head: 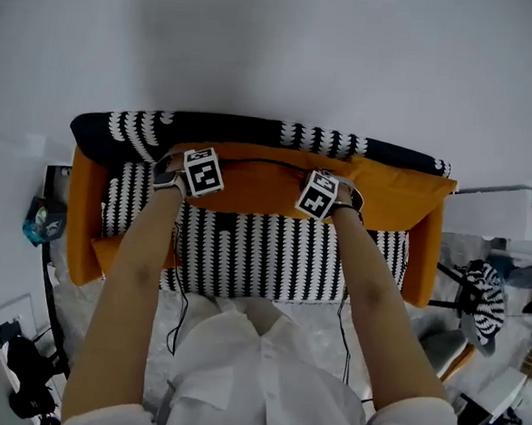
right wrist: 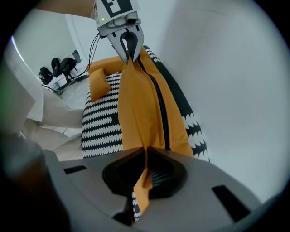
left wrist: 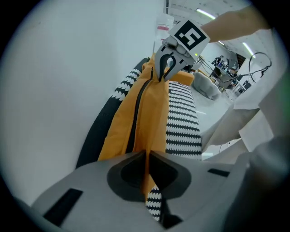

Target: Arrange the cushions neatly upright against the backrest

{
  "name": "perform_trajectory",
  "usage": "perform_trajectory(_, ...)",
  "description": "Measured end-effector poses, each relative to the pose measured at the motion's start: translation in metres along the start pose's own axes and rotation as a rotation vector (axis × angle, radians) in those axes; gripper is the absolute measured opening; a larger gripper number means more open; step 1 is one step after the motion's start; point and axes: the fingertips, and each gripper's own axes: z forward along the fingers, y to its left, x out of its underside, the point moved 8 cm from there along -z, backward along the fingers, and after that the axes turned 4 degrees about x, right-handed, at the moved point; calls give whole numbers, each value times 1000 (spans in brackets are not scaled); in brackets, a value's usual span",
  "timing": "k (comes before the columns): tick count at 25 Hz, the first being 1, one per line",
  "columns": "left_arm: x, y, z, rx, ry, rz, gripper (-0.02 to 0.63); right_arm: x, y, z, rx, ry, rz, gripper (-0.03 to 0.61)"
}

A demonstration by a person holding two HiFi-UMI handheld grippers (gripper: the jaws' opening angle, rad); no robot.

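The left gripper point(head: 183, 170) and right gripper point(head: 327, 195) each pinch the top edge of the orange cushion point(head: 266, 187), jaws closed tight on its fabric. The cushion stands upright against the sofa's black-and-white backrest point(head: 240, 131), on the far side.

We clamp our left gripper point(left wrist: 147, 155) tight on the near end of the upper edge of the orange cushion point(left wrist: 152, 108). At the far end, our right gripper point(left wrist: 162, 77) pinches the same edge. The cushion stands between the sofa's black-and-white backrest point(left wrist: 102, 131) and a striped cushion point(left wrist: 183, 120).
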Motion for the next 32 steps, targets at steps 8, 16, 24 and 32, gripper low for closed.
perform_trajectory(8, 7, 26, 26, -29, 31, -18, 31, -1, -7, 35, -13, 14, -15, 17)
perform_trajectory(16, -1, 39, 13, -72, -168, -114, 225, -7, -22, 33, 39, 8, 40, 72)
perform_trajectory(24, 7, 23, -23, -139, -479, -347, 216, -18, -34, -9, 134, -263, 353, 103)
perform_trajectory(32, 77, -52, -85, -203, -872, -632, 166, -63, 42, -47, -39, -601, 471, 107)
